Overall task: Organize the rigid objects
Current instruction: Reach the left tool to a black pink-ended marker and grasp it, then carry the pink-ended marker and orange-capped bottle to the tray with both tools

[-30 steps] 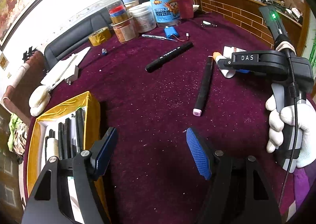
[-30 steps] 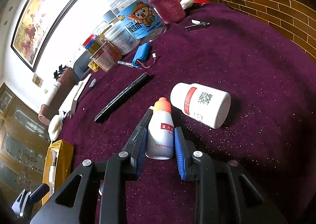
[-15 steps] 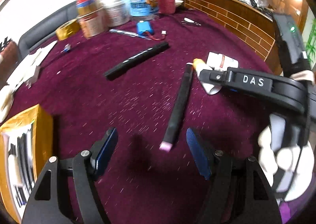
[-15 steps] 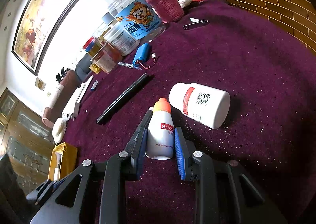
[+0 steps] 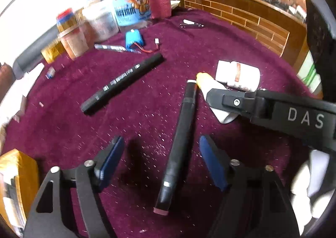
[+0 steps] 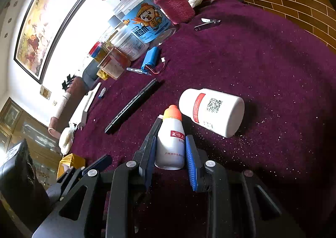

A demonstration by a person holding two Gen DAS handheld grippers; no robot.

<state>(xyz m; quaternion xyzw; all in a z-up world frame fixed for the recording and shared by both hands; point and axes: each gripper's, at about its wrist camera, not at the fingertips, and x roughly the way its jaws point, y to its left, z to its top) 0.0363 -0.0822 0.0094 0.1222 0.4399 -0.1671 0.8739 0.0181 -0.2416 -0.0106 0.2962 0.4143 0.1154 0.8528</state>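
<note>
Surface: purple cloth table [image 5: 231, 34], brick ledge far right, jars far left.
L gripper [image 5: 159, 162]: jaws wide, empty, low over cloth, straddling near end of marker [image 5: 180, 139]; marker sits closer to the right pad, not touching either.
Marker: lies near-to-far, pink cap nearest, far end just beside bottle [image 6: 171, 143].
R gripper [image 6: 170, 154]: narrow, pads clamped on both sides of small white bottle w/ orange cap.
Other items: 2nd marker [image 5: 124, 82] lies diagonal, far left of the first; white tub [image 6: 212, 110] on its side just right of bottle; yellow box [image 5: 16, 177] w/ pens at near left edge.
Step (my read): L grabs marker, prob. bound for yellow box.
How to do well: shift L a bit right to centre marker btw pads, grip mid-barrel not cap, close square to barrel so it doesn't roll; lift straight up to avoid knocking bottle or R gripper, which is v. close.
</note>
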